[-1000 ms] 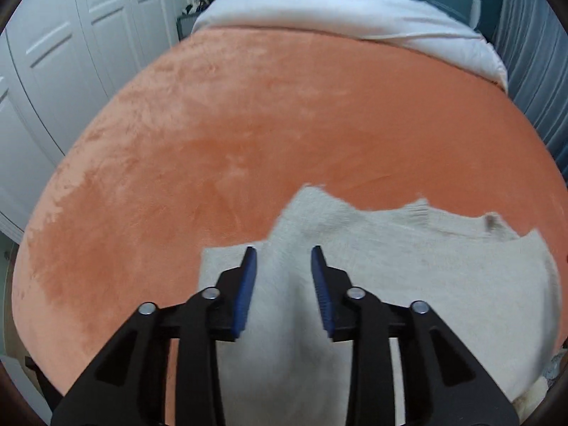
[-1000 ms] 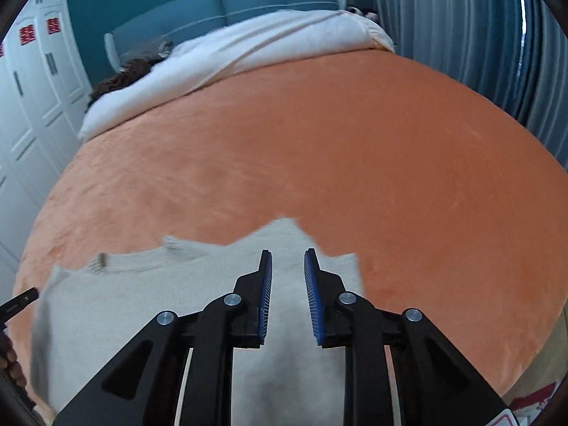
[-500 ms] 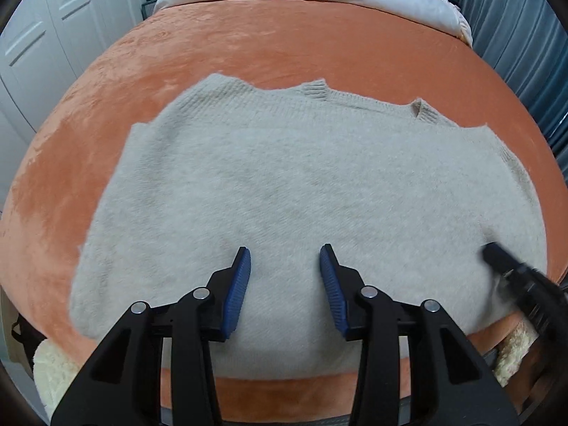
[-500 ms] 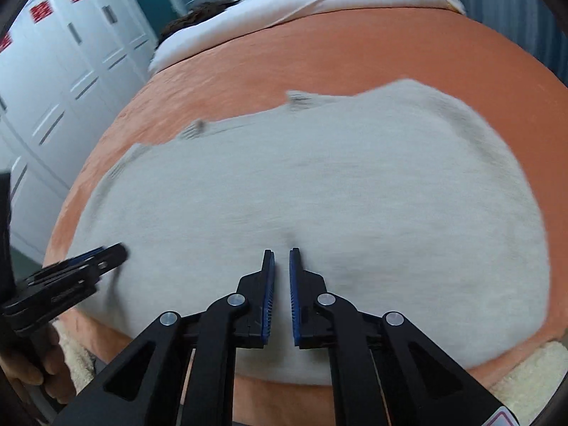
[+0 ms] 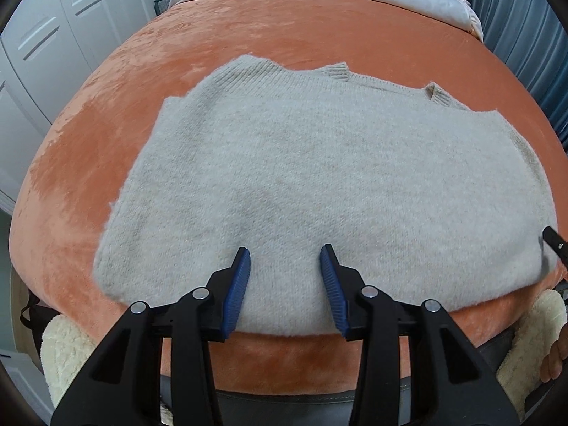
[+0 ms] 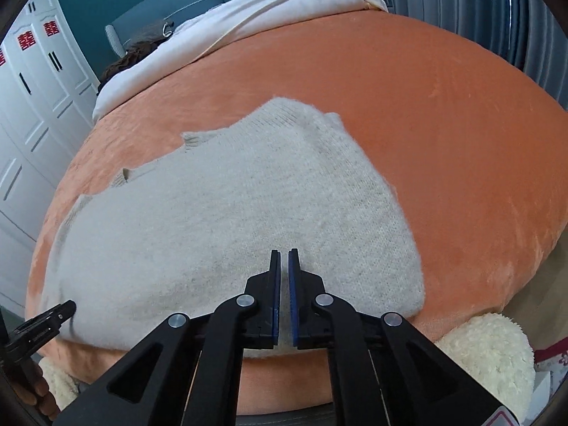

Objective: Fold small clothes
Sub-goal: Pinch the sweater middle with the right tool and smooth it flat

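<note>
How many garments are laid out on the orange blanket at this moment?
1: a single cream knit sweater, spread flat near the closest edge of the orange blanket, neckline away from the cameras. Nothing shows whether a second piece lies beneath it.

Soft, even daylight is filling both views, casting only faint shadows. Fisheye distortion is bulging the orange plush bed cover (image 5: pixel 117 149) into a dome, and dark vignetting is ringing the corners. The fuzzy grey knitted sweater (image 6: pixel 230 220) is blurring slightly at its edges.

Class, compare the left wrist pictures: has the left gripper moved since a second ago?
Yes. The left gripper pulled back from the sweater's collar to its near hem, toward the orange blanket's near edge.
</note>
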The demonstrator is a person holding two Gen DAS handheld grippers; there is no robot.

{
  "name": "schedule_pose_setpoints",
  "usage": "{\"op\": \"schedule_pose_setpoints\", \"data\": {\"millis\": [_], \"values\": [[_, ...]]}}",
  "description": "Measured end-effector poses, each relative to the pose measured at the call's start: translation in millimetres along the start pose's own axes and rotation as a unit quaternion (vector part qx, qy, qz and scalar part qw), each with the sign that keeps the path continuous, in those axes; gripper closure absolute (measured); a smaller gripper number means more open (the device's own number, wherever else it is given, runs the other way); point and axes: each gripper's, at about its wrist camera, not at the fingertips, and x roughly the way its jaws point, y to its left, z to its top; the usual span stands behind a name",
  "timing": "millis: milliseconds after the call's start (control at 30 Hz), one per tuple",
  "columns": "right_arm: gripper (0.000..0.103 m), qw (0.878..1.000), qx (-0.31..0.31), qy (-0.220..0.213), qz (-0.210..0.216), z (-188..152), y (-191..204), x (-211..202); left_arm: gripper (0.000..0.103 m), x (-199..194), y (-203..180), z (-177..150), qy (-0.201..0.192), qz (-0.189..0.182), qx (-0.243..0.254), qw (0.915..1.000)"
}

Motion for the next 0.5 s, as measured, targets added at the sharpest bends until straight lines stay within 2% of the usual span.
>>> {"op": "schedule_pose_setpoints", "data": {"millis": [33,100,200,233,300,400,500], "values": [[0.097,1.0,-0.003,0.008,-0.003,0,3,5,0.063,0,2,-2,0.001,0.002,-0.001,1.0],[0.099,0.998,-0.01,0.052,-0.017,-6,0,31,0.062,1,8,-6,0.001,0.001,-0.006,1.0],[0.099,0.999,-0.011,0.049,-0.019,-7,1,25,0.062,-1,13,-11,0.001,0.003,-0.005,1.0],[0.094,0.999,-0.002,0.051,-0.019,-4,2,19,0.062,-2,15,-12,0.0,0.003,-0.007,1.0],[0.091,0.999,0.004,0.047,-0.006,0,7,10,0.062,-2,17,-14,0.002,0.003,-0.011,0.9999],[0.091,0.995,-0.048,0.07,-0.049,-8,17,29,0.062,0,16,-17,0.003,0.01,-0.009,0.9999],[0.091,0.992,-0.081,0.061,-0.073,-8,28,31,0.062,1,14,-17,0.001,0.016,-0.002,0.9999]]}}
